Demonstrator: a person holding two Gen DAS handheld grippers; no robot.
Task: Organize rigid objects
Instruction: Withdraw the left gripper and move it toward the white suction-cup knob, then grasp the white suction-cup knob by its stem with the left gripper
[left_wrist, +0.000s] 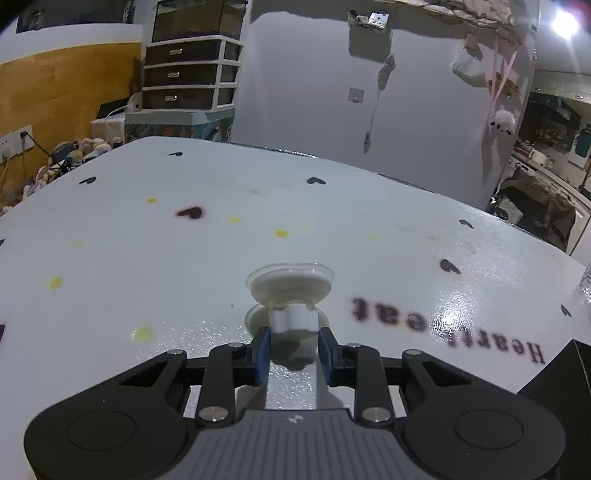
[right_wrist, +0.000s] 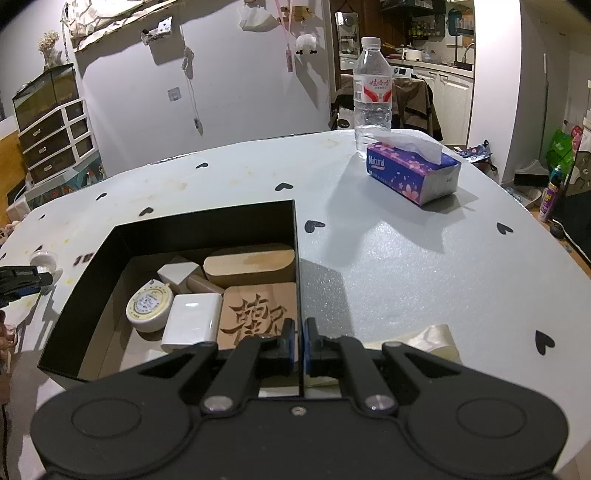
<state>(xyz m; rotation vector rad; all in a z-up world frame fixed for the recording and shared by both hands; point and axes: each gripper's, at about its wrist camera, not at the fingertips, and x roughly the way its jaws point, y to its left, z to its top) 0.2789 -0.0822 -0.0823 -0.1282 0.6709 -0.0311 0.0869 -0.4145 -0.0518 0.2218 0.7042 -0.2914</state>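
- Gripping one white suction-cup knob (left_wrist: 291, 295), the left gripper (left_wrist: 293, 350) has its blue pads (left_wrist: 261, 352) pressed on either side of the knob's lobed plastic stem; the clear, round cup faces away, just above the table (left_wrist: 147, 258).
- Same knob shows at the far left edge of the right wrist view (right_wrist: 43, 259), left of the box and outside it.
- One black rectangular box (right_wrist: 207, 225) sits on the table, open on top, its cardboard floor brown.
- Six things lie in it: one round cream tape measure (right_wrist: 149, 304); one glossy white charger block (right_wrist: 192, 321); one flat wooden tile (right_wrist: 258, 314) carved with a character; one long wooden block (right_wrist: 249, 264) with rounded ends; one pale angular block (right_wrist: 177, 271); one small tan piece (right_wrist: 205, 284) between them.
- Right gripper (right_wrist: 299, 343) hovers level at the box's near right corner, fingers nearly together with only a thin gap, nothing between them.
- One water bottle (right_wrist: 372, 85), clear ribbed plastic with a red label, stands far right; touching it or just in front, one purple floral tissue pack (right_wrist: 413, 173).
- One crumpled cream scrap (right_wrist: 436, 341) lies near right.
- Table surface is white, glossy, dotted with black hearts (right_wrist: 314, 226).
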